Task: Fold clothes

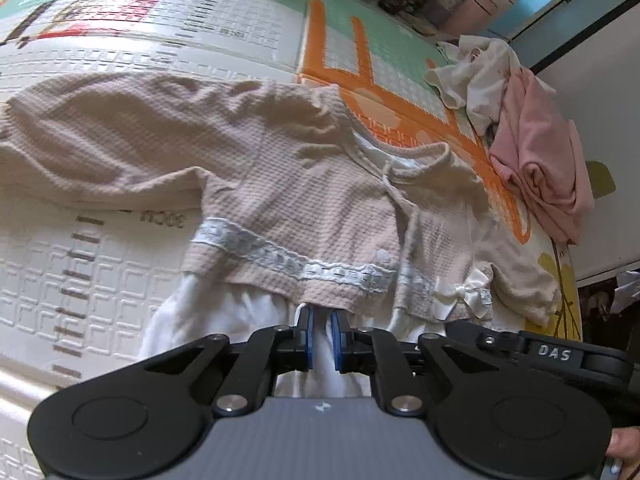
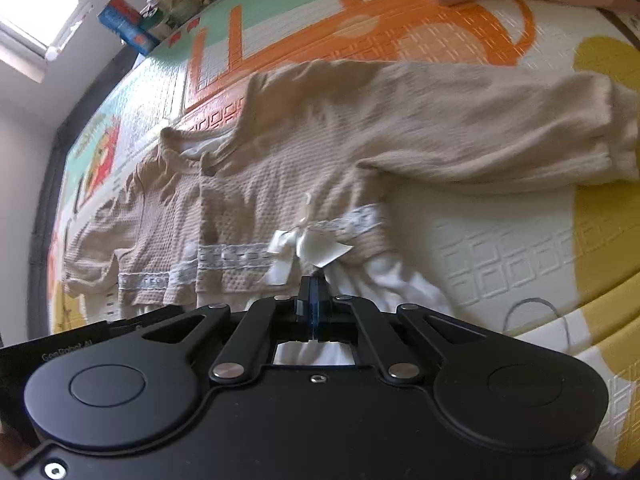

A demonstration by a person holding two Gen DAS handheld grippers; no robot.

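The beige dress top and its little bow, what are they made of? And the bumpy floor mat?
The beige dress top looks like soft waffle-knit cotton: tiny squares, matte. The bow seems satin ribbon, since it shines. The floor mat looks like padded foam or vinyl with embossed patterns and a slight gloss.

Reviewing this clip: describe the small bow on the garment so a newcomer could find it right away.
Start at the patterned play mat, where a beige waffle-knit dress lies spread with sleeves out. Follow the white lace band across its waist toward the right gripper. The cream satin bow sits on that band: the only glossy, knotted ribbon there.
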